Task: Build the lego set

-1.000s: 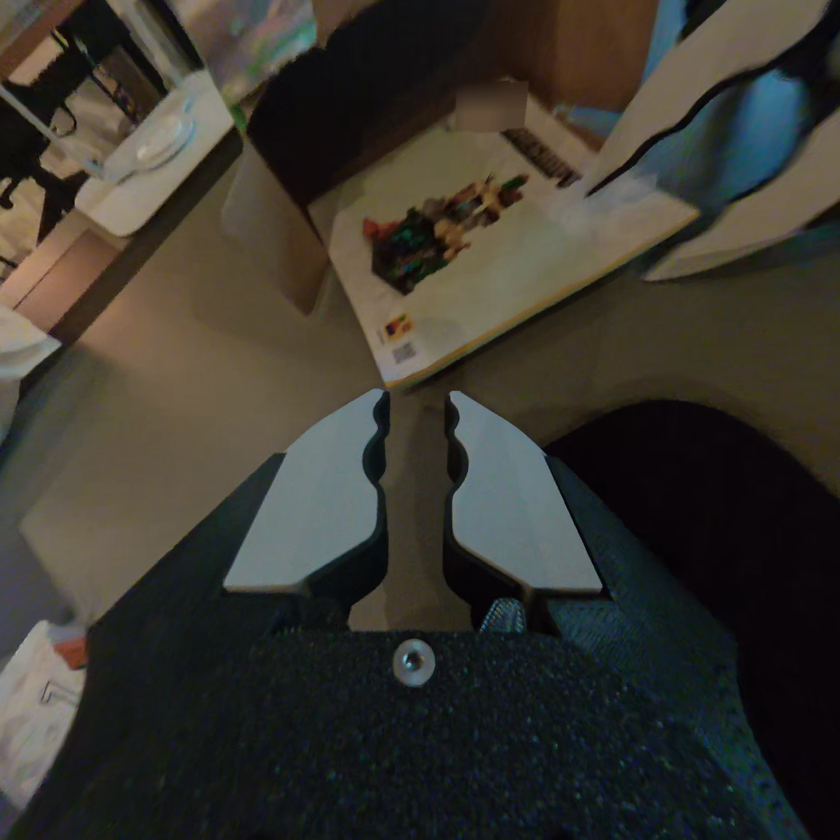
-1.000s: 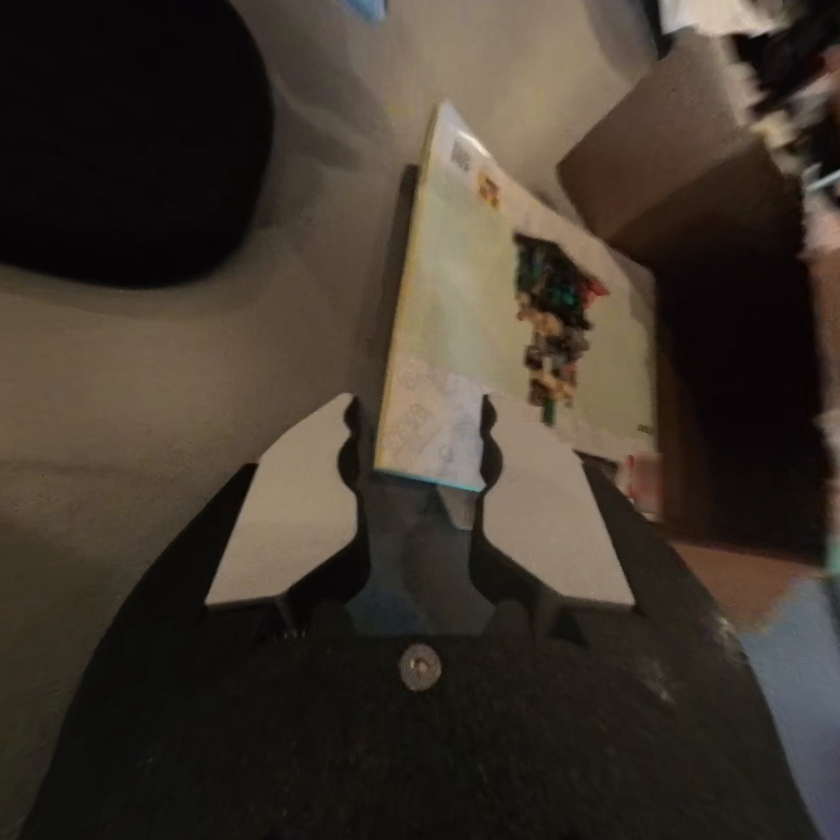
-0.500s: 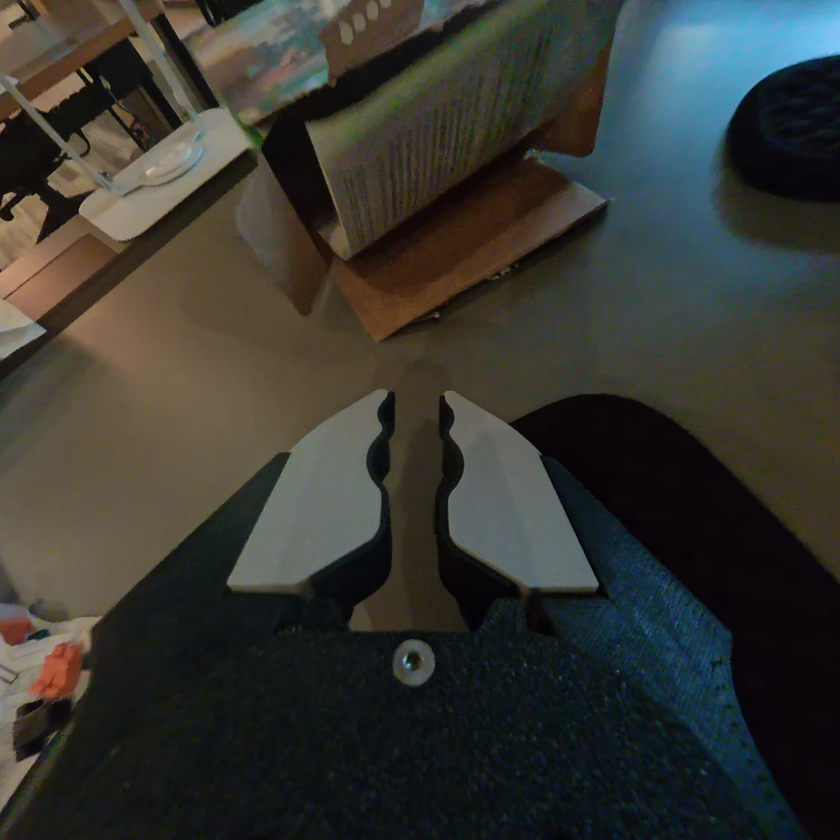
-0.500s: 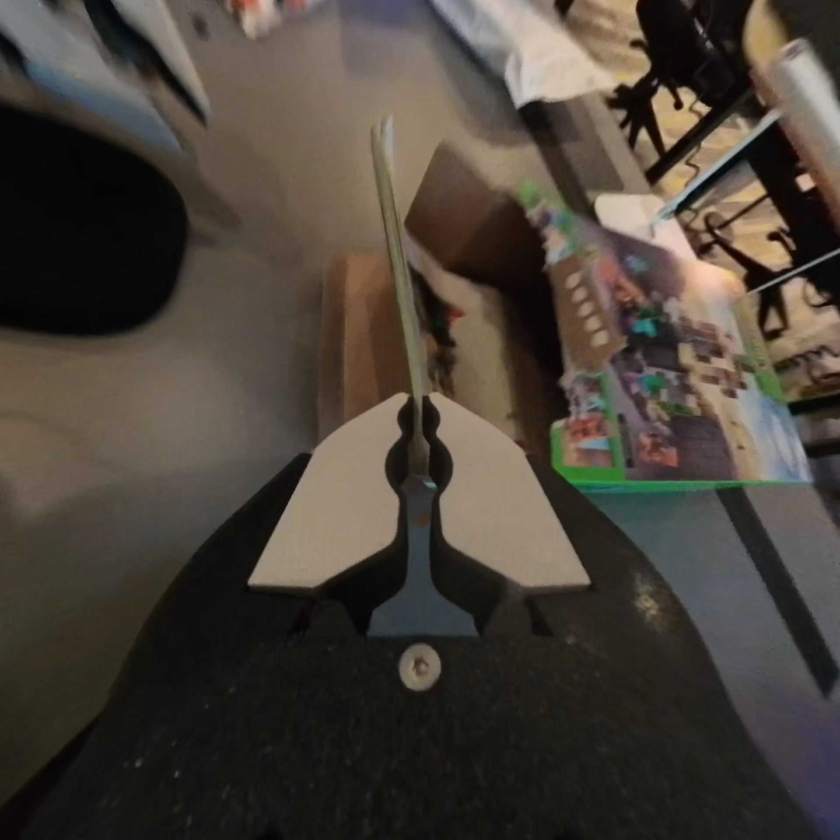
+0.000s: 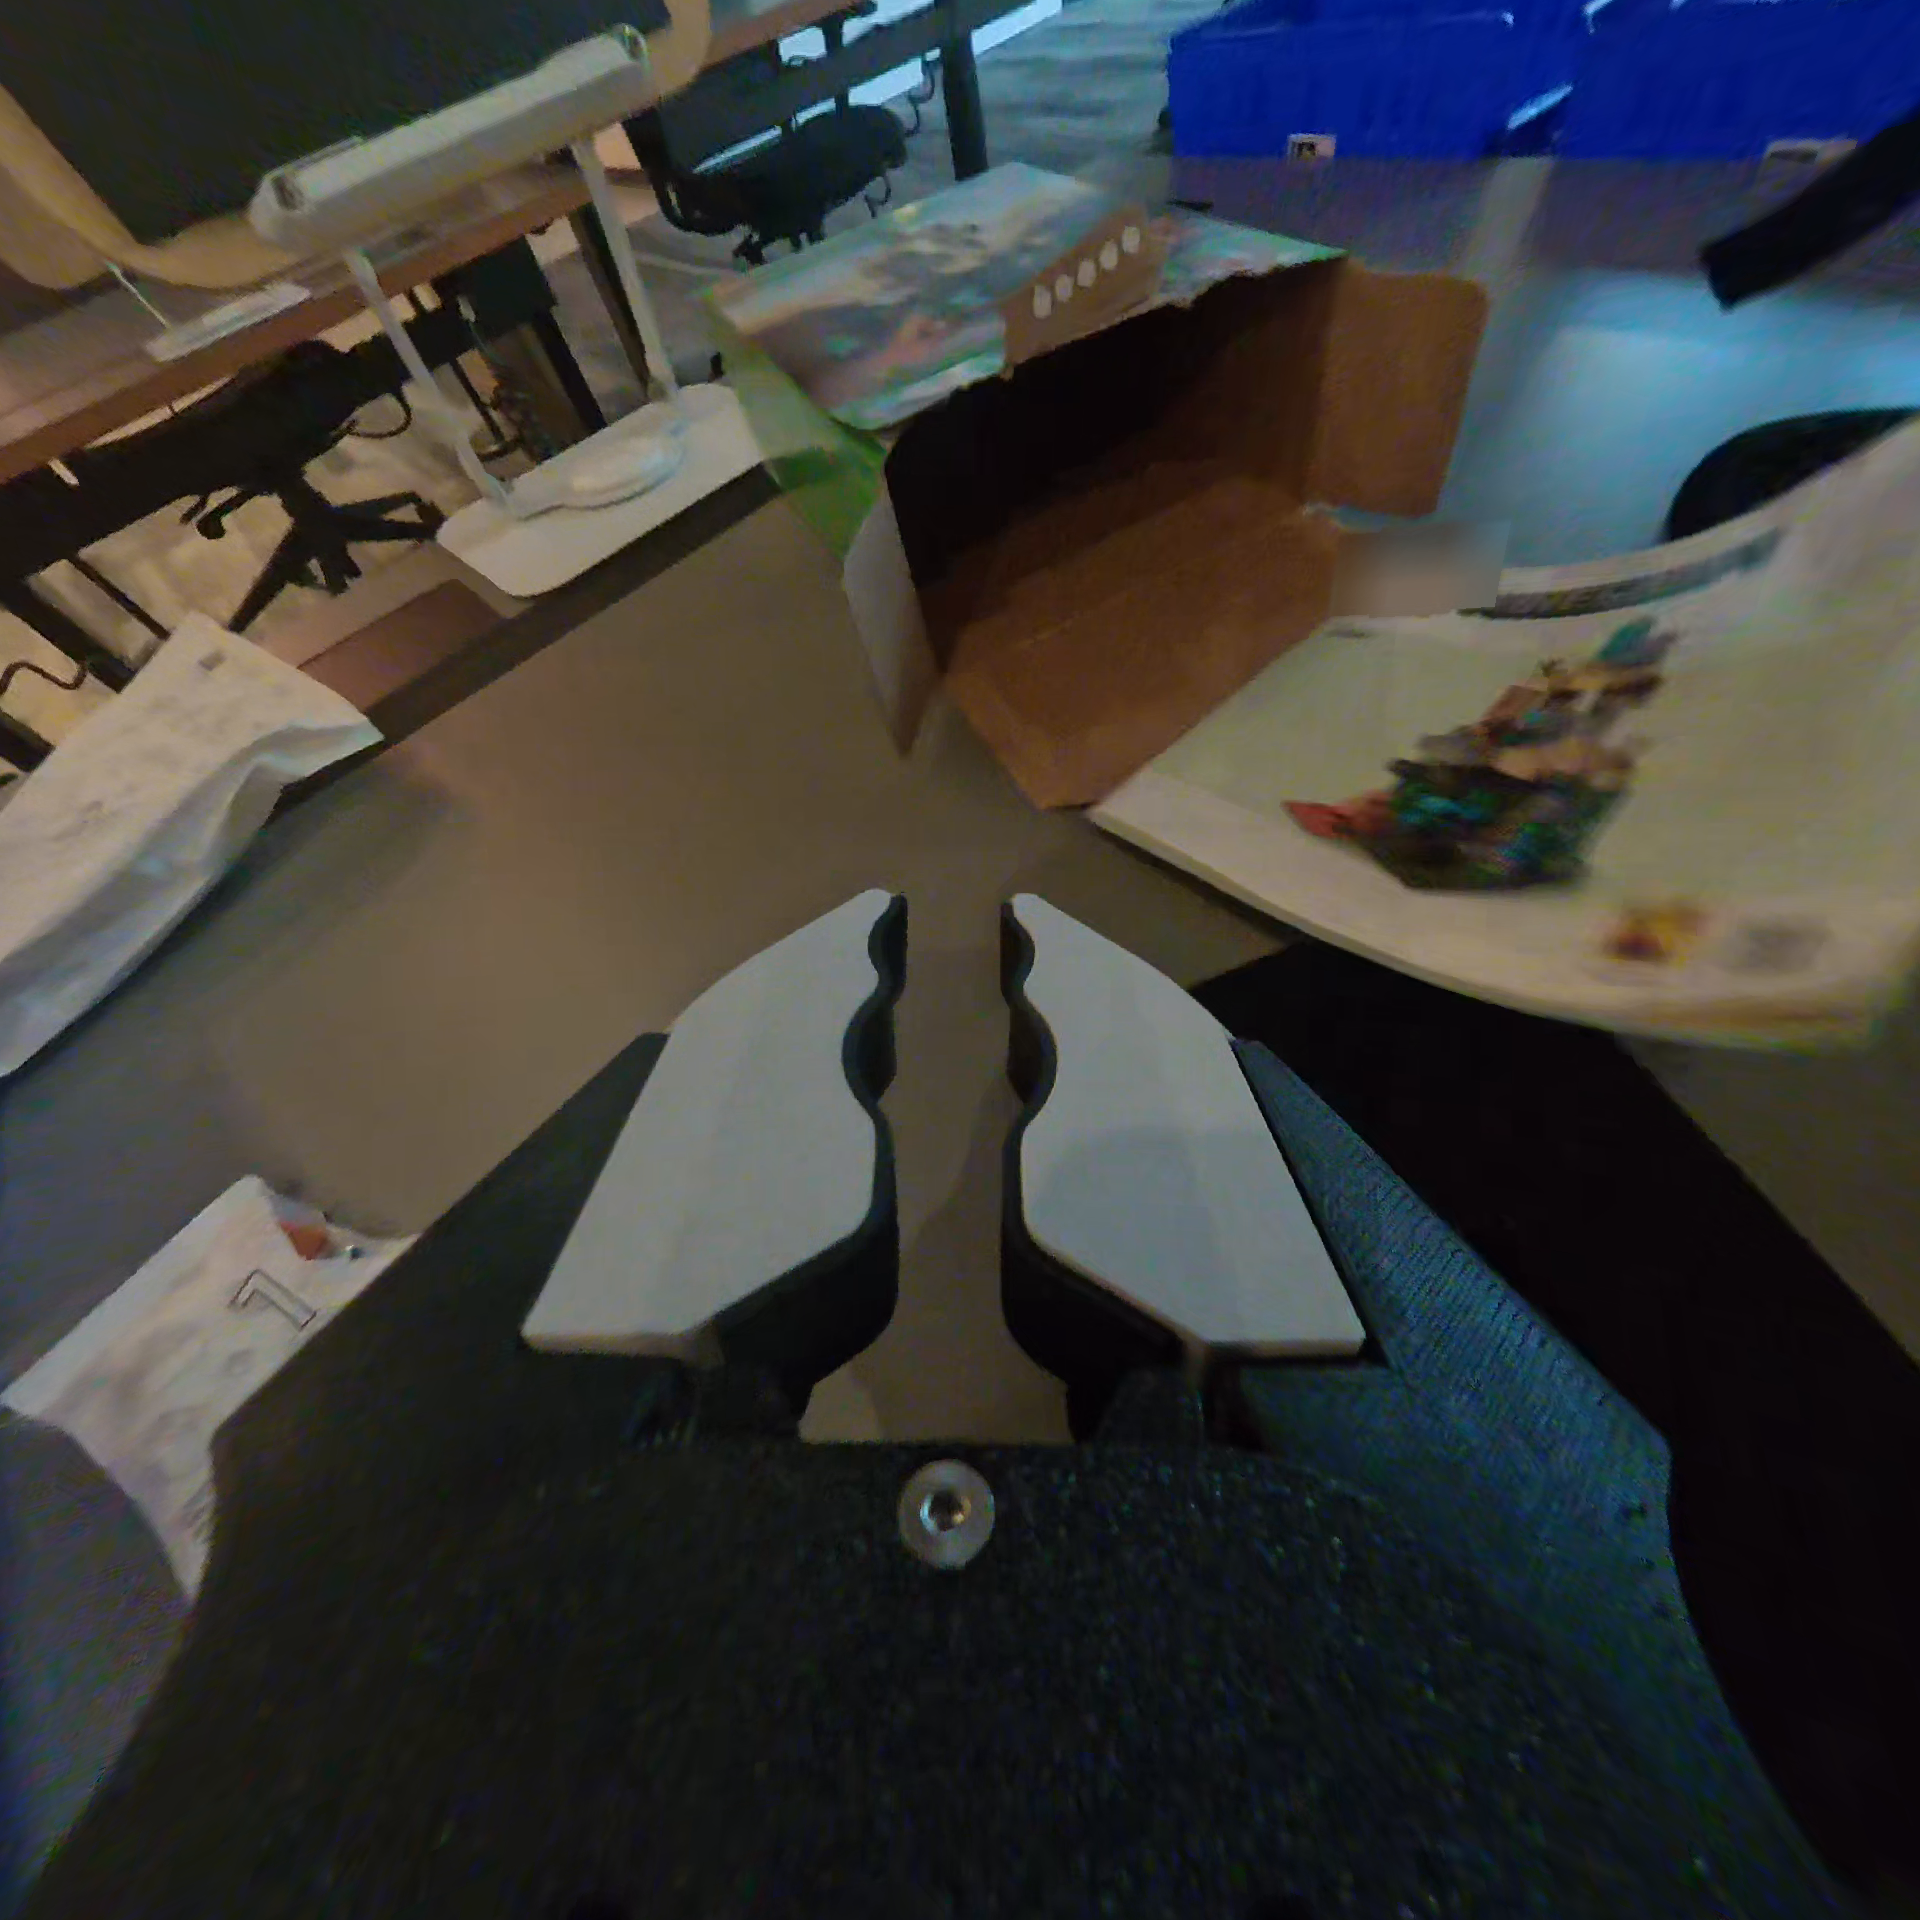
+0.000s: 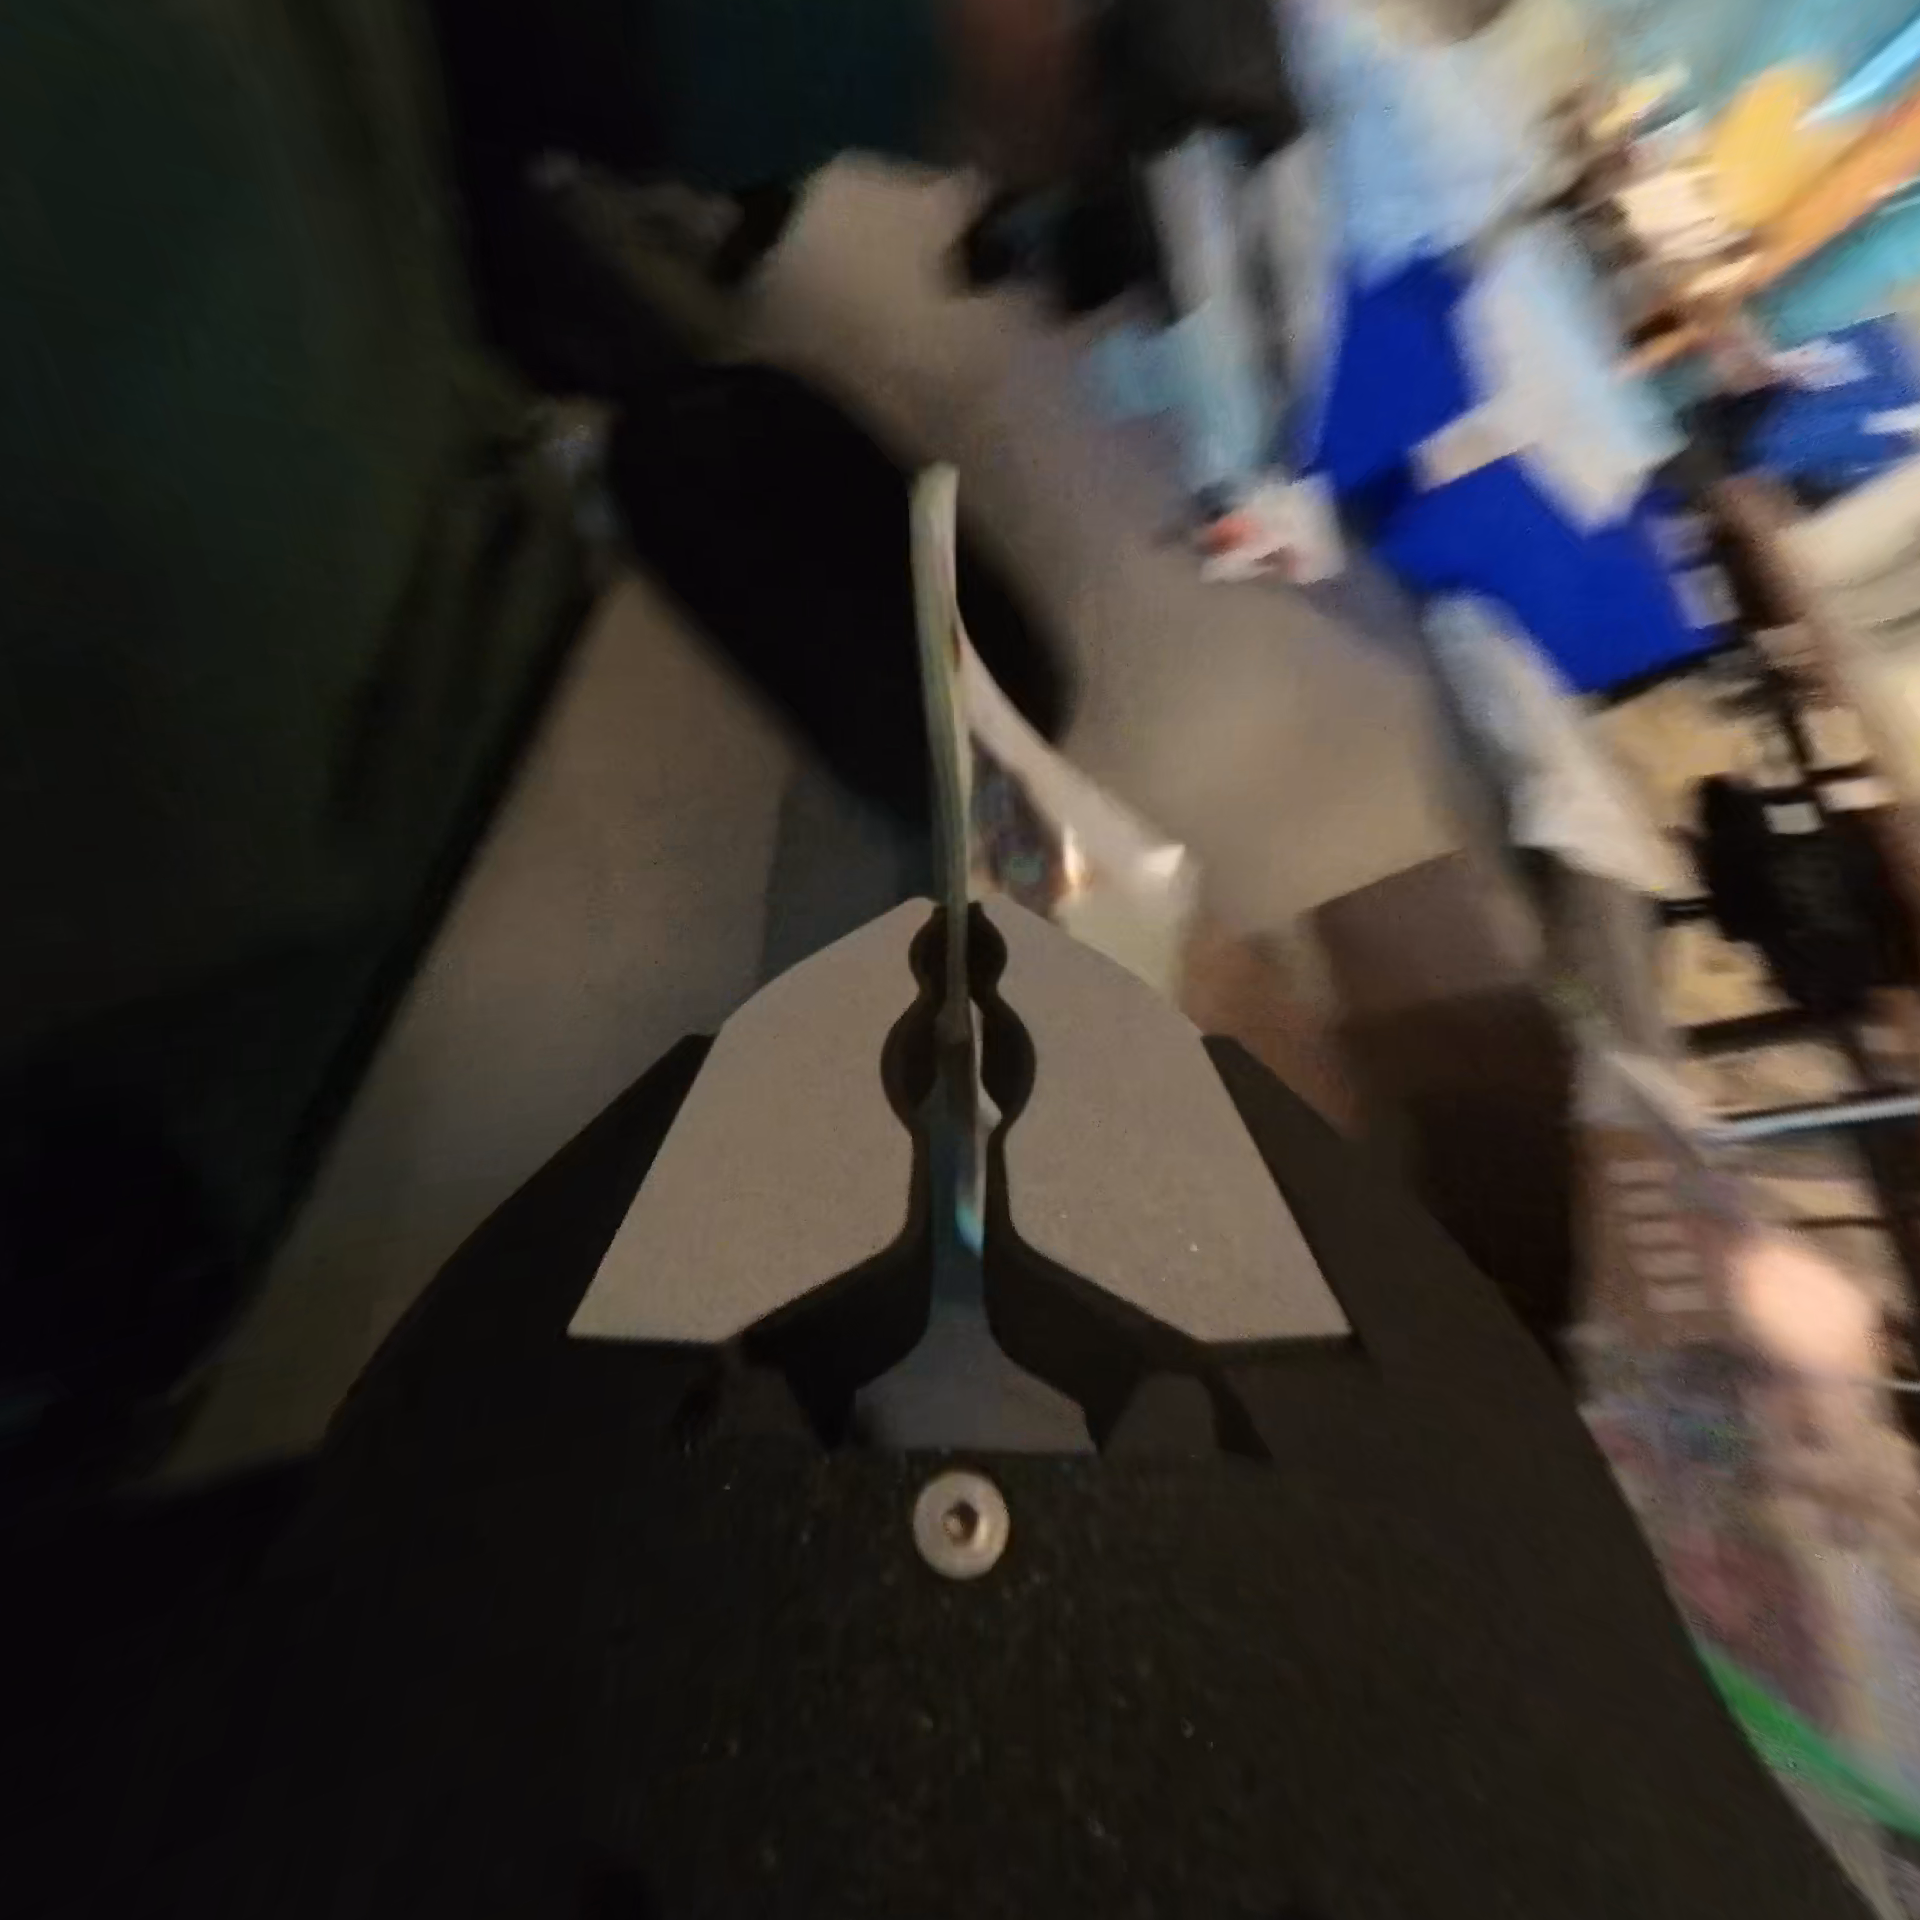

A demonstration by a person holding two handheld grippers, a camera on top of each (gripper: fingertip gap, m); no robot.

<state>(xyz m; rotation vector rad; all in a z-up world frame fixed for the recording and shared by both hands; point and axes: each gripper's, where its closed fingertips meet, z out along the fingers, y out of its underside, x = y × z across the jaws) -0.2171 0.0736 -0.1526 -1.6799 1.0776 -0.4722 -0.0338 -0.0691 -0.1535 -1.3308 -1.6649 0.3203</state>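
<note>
Left gripper: jaws a narrow gap apart, nothing between them; bare grey table seen through the gap. Hovers over table, pointing twd the open box.
Right gripper: jaws pressed together on edge of instruction booklet; booklet seen edge-on, standing up out of the fingertips, loose pages fanning off to the right. View heavily motion-blurred, bkgd not readable beyond blue and dark shapes.
Instruction booklet, left wrist view: off to the right of left gripper, held above table, cover up, coloured picture of the built model on pale cover. Near corner sags; far edge overlaps the box flap. The gripper holding it is out of that frame.
Lego box: cardboard, lying on its side on table, open end facing the camera, brown inside, printed outer face on top. Interior looks empty as far as visible.
White bags: one crumpled at left edge of table; another w/ small coloured pieces inside, lower left, just beside left gripper body.
Dark round pad: on table, right of left gripper, partly under the booklet.
Bkgd: white desk lamp at table's far left edge, office chairs behind, blue bins top right.
</note>
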